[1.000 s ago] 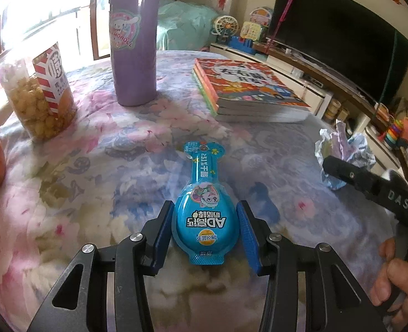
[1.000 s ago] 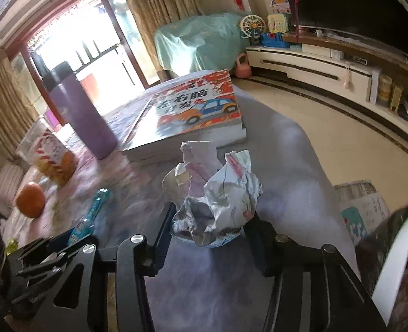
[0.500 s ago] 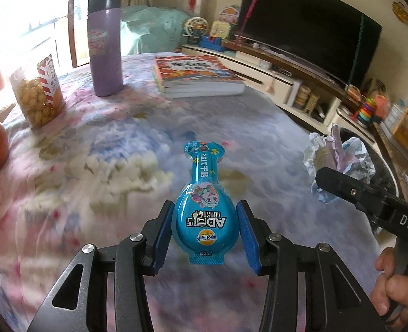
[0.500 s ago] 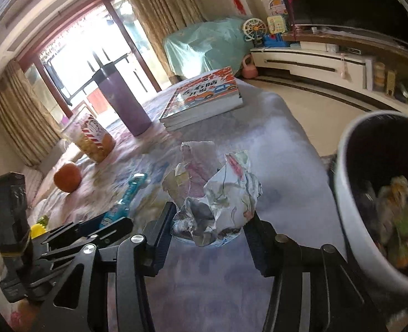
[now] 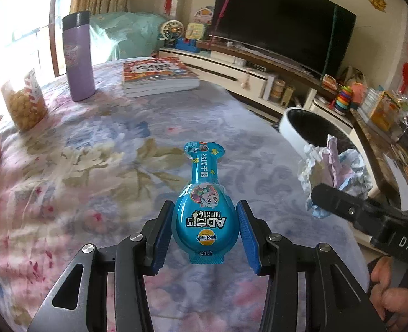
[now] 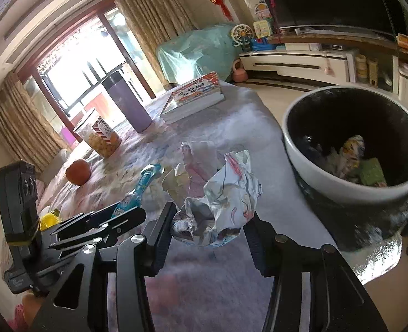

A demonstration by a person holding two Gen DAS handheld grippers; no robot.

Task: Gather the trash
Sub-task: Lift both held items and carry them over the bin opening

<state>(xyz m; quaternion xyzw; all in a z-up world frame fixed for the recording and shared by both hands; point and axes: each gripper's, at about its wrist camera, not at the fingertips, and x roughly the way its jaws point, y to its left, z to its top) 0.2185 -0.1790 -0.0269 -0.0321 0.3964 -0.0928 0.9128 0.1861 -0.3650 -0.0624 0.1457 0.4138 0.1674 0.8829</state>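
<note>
1. Closest to the left wrist camera, the left gripper (image 5: 205, 225) has its blue-padded jaws closed against the round body of a blue snack pouch (image 5: 204, 207), held above the floral tablecloth (image 5: 93, 171) exactly as one second ago; the pouch's neck points away from the camera.
2. Nearest the right wrist camera, the right gripper (image 6: 208, 225) has its jaws clamped on a crumpled paper ball (image 6: 217, 193), the grip unchanged over the last second.
3. Just beyond and to the right of the paper ball, a white-rimmed trash bin (image 6: 328, 182) with a dark interior now fills the right side of the right wrist view. A second ago it was out of sight there; half a second ago only part of it showed at the edge. Scraps of wrappers lie at its bottom.
4. From the left wrist view the bin (image 5: 289, 127) has also come into sight, off the table's right edge, with the paper ball (image 5: 334, 166) held in front of it.
5. Farther back on the table stand an orange (image 6: 77, 172), a jar of snacks (image 5: 25, 102), a purple tumbler (image 5: 77, 55) and a stack of books (image 5: 159, 76), all smaller in view and more distant than a second ago.
6. Farthest away, a dark television (image 5: 281, 25) sits on a long low cabinet (image 5: 231, 66).
</note>
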